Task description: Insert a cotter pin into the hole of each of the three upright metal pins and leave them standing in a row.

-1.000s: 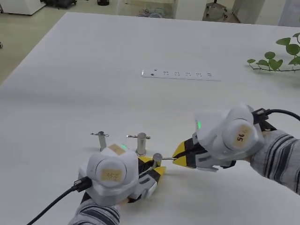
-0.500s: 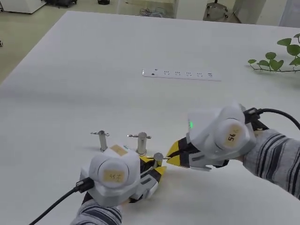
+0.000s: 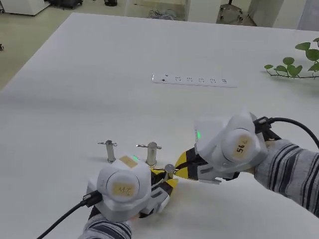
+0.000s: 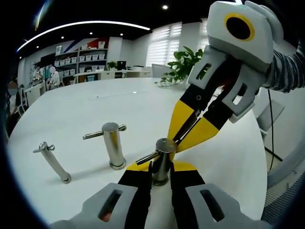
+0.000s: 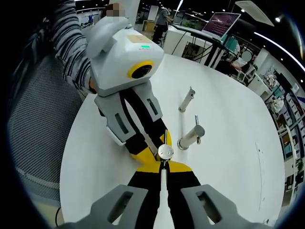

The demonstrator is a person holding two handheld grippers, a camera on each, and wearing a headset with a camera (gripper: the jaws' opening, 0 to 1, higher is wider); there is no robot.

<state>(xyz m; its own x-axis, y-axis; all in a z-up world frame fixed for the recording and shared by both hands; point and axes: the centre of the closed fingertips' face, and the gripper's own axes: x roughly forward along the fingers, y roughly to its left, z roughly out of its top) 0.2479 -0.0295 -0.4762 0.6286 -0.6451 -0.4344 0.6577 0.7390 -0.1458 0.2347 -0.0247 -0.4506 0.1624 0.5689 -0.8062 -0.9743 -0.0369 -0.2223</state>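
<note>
Head view first: over the last second the right gripper (image 3: 182,167) has slid in toward the third pin (image 3: 169,171), and the stretch of bare wire we could see between them is all but gone. We take that to mean the cotter pin (image 4: 147,157) has gone on through the hole. The left gripper view bears this out. The cotter pin's straight end pokes out of the third pin's head on the side away from the right gripper. Its other end is clamped between that gripper's fingers (image 4: 180,119), which are closed tight on it. The left gripper (image 4: 161,175) has its fingers pinched shut around the lower shaft of the third pin, holding it upright on the counter (image 3: 149,109).

The middle pin (image 3: 152,154) and the far pin (image 3: 109,151) stand just beyond the third pin, each with a cotter pin already across its head. Nothing sits in a tray or box; all three pins rest straight on the counter.

By our reckoning this is the last insertion and it is close to done. What remains is letting go without tipping the third pin.
</note>
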